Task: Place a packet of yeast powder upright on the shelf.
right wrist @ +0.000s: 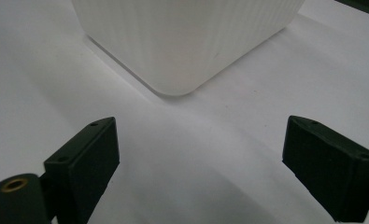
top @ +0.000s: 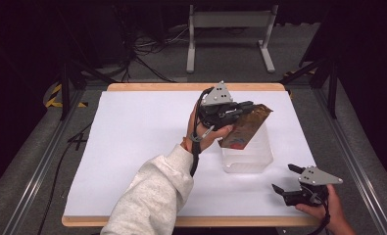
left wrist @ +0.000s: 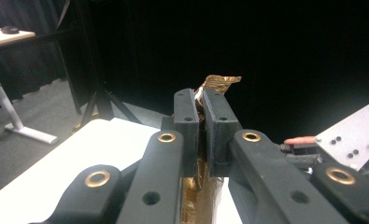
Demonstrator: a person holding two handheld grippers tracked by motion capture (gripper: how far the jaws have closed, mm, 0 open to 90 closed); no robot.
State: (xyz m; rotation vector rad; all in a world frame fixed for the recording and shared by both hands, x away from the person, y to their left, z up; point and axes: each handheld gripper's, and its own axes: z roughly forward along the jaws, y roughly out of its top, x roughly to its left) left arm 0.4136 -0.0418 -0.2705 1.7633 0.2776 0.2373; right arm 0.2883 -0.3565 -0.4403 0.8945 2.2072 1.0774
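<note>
Left sleeve, light grey, comes in from the near edge and runs up over the white table cover. Left gripper held up above the table, centre-right, jaws pressed together and pinching a brown-gold packet. Packet: flat, glossy foil, crinkled, gold-brown with a red patch near its lower end; tilted, upper end toward far right, lower end dipping into the clear plastic container. In the left gripper view the packet sticks out past the clamped pads, crumpled gold tip on top, more foil below the jaws. Container: translucent white, squarish, rounded corners, standing on the cover right of centre; corner close up in the right gripper view. Right gripper at near right corner, low over the cover, jaws spread wide, nothing between them, near the container but apart.
</note>
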